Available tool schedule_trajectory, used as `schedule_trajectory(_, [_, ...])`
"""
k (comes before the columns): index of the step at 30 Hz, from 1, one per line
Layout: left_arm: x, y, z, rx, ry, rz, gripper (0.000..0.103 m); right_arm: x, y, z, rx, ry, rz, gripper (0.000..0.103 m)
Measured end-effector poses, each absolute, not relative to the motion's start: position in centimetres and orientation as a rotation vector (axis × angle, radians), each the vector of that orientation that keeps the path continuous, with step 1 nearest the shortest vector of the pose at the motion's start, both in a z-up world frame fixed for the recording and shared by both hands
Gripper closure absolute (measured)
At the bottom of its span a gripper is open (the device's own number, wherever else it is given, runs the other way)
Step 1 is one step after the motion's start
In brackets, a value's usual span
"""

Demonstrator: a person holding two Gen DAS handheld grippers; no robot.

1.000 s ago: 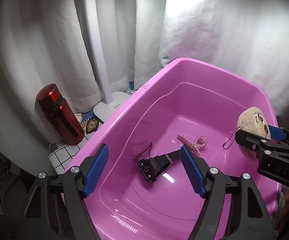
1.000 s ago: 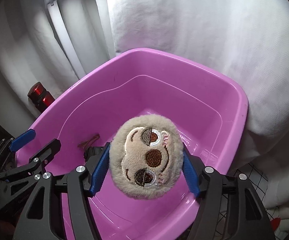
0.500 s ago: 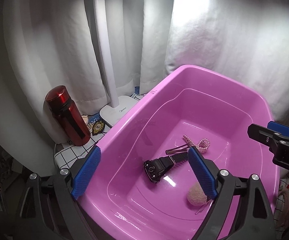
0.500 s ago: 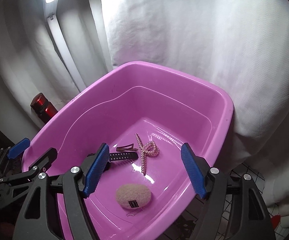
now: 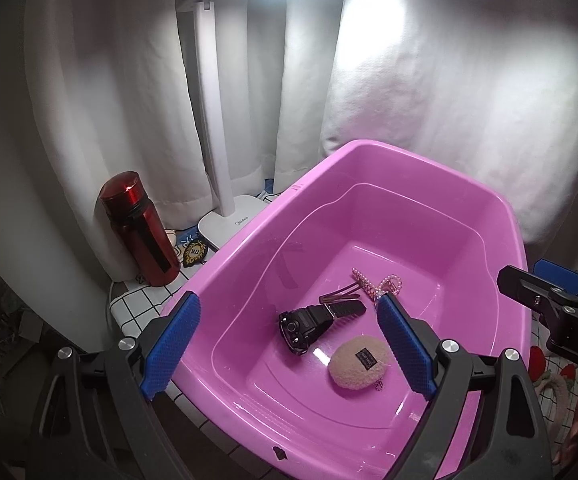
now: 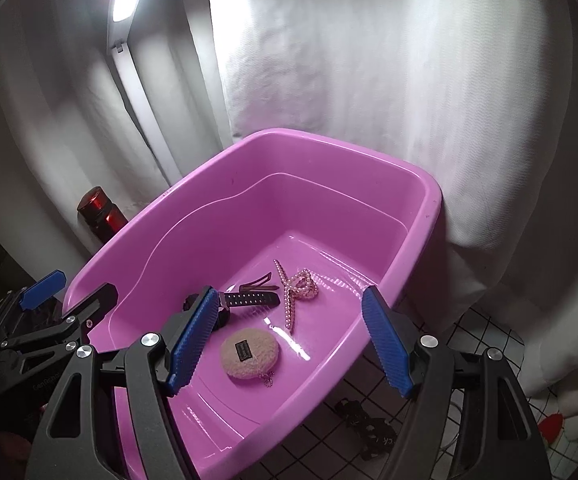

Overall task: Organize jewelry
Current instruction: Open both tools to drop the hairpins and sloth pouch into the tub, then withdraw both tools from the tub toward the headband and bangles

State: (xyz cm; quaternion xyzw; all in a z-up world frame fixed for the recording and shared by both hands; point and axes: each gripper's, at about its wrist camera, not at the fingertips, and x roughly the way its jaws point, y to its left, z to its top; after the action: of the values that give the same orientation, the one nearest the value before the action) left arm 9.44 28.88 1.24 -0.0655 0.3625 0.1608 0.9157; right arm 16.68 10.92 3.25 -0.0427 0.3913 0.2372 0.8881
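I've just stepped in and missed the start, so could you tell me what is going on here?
A person is sorting jewelry into a pink tub with two handheld grippers. The plush keychain lies face down on the tub floor beside a black watch, a pearl hair clip and a dark hair pin. The right gripper has just been opening and the left gripper too; both sets of jaws hang empty above the tub.

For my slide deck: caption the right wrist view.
Open right gripper above pink plastic tub holding beige plush charm, pearl hair clip, black watch.
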Motion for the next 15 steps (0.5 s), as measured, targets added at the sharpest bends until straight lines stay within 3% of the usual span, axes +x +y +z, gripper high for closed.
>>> schedule_trajectory(15, [6.9,24.2,3.1,-0.118,0.709,0.268,0.013,12.4,4.8,4.5,-0.033,0.764,0.468,0.032])
